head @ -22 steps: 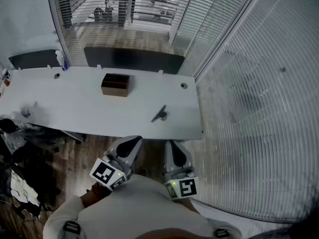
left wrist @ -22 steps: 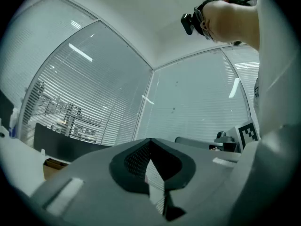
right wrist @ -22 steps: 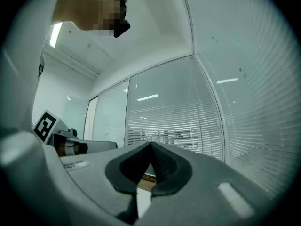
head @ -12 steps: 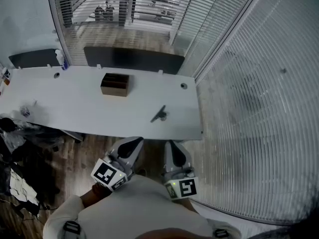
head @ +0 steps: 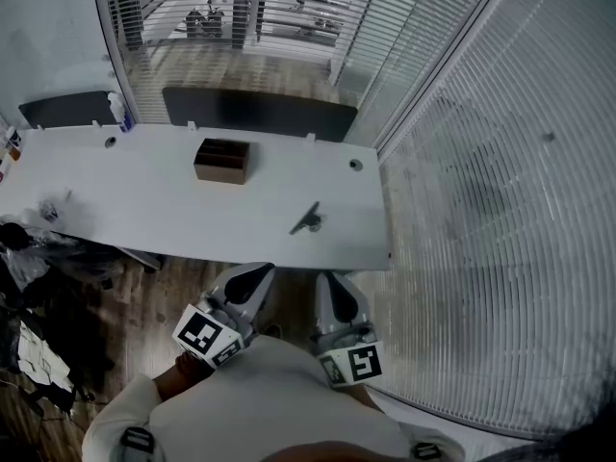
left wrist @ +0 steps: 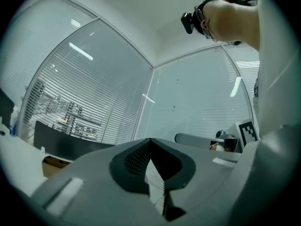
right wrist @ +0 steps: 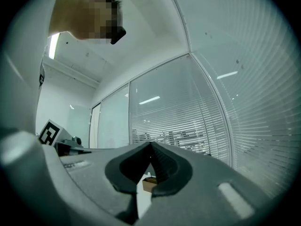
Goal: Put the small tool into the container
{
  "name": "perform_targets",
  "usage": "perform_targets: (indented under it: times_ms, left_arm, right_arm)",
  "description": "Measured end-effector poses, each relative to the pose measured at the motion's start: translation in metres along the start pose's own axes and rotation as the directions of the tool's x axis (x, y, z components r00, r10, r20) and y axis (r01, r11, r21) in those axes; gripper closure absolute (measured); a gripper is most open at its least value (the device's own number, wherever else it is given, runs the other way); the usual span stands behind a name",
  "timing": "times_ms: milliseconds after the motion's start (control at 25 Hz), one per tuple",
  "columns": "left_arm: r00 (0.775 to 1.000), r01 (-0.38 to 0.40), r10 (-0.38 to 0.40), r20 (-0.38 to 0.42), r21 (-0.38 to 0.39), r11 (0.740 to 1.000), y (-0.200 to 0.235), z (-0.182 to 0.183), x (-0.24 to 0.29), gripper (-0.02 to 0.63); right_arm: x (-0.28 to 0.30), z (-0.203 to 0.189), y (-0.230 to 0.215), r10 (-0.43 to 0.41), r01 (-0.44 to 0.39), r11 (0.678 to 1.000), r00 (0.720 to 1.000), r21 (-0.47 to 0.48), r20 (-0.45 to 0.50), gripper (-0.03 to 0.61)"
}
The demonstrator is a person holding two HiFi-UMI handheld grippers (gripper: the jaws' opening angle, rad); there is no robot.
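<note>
Seeing the small tool (head: 308, 220) lying flat on the white worktop (head: 144, 210), right of centre and toward the near edge, dark and slim, slanting from near left to far right. Making out a paler spot at its right side, perhaps a round head, though too small to tell. Seeing the container (head: 222, 161), a brown open-topped box, sitting farther back and to the left, well apart from the tool. Noting a dark panel (head: 260, 115) standing along the far edge of the worktop, and glass walls with blinds (head: 481, 210) running along the far and right sides.

Holding the left tongs (head: 256, 273) and the right tongs (head: 333, 279) low and close to the body, side by side above the wooden floor (head: 183, 287), short of the worktop's near edge. Pointing both toward the worktop and touching nothing on it. Pressing the left tongs' tips together in the left gripper view, pinching nothing. Pressing the right tongs' tips together likewise in the right gripper view, also pinching nothing, and glimpsing the brown container (right wrist: 149, 183) through the narrow slit beneath them.
</note>
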State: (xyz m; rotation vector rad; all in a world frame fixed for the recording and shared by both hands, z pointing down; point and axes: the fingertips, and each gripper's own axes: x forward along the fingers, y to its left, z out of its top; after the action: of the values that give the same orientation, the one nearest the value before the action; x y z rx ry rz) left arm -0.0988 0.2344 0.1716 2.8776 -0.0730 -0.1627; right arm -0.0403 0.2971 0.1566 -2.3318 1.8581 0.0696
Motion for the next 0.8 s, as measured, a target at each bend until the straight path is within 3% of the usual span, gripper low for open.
perform_targets:
  times_ms: [800]
  left_arm:
    - [0.999,0.015,-0.015,-0.035,0.0,1.0,-0.05,-0.023,0.029,0.611]
  right_arm:
    - [-0.041,0.002,-0.04,0.015,-0.015,0.999,1.0,0.034,0.008,0.578]
